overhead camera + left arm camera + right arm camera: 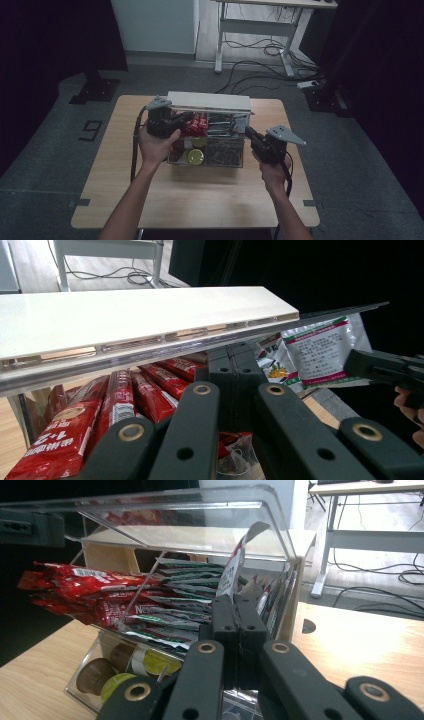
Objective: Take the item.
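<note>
A clear organizer box (207,161) stands mid-table with its clear lid (200,510) raised under a white board (125,315). Inside lie red sachets (196,125) (120,410) (80,592), dark green sachets (185,600) and coffee pods (195,156) (145,662). My left gripper (184,120) (235,357) is shut, its tips just under the lid above the red sachets, with nothing seen between them. At the box's right end my right gripper (248,131) (234,605) (385,370) is shut on the lower edge of a white printed packet (239,555) (320,347), which stands upright.
The wooden table (200,200) has bare surface in front of the box and on both sides. Beyond the table stand a white desk frame (260,30), floor cables (260,55) and black stand bases (95,90).
</note>
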`<state>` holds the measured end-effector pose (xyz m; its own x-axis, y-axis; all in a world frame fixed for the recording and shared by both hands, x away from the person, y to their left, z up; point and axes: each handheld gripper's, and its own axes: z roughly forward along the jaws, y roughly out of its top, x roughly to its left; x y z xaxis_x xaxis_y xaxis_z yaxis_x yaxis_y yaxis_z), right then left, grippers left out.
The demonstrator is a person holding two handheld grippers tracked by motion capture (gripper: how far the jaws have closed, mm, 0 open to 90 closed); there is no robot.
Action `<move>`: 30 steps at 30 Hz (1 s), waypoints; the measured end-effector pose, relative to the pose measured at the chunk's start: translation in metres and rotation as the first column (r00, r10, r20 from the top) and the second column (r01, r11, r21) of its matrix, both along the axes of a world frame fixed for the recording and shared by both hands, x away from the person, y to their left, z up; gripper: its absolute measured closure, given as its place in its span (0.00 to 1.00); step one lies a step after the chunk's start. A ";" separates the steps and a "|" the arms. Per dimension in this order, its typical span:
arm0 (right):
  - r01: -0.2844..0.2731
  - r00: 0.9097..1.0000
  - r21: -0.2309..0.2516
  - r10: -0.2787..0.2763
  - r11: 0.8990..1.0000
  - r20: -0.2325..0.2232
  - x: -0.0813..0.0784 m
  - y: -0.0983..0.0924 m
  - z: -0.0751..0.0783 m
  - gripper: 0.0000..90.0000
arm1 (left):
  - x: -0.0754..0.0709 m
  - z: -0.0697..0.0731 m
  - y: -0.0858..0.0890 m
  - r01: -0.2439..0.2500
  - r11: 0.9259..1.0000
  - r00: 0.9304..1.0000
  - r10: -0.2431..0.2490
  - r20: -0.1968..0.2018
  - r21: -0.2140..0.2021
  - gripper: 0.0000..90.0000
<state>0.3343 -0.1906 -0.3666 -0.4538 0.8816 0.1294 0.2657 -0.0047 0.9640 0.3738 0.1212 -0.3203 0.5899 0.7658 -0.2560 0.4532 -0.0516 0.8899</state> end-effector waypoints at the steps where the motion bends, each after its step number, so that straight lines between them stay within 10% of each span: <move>1: 0.000 1.000 0.005 0.000 1.000 0.004 -0.002 -0.001 0.001 0.99 | 0.000 0.000 0.000 0.000 1.000 1.000 0.000 0.000 0.000 1.00; 30: 0.024 0.996 0.057 -0.029 0.998 0.080 -0.034 -0.037 0.011 0.99 | 0.001 0.001 -0.002 -0.004 1.000 1.000 0.004 -0.004 0.004 1.00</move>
<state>0.3004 -0.2272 -0.3552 -0.4416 0.8859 0.1421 0.1857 -0.0647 0.9805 0.3744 0.1194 -0.3192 0.5856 0.7693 -0.2555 0.4573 -0.0533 0.8877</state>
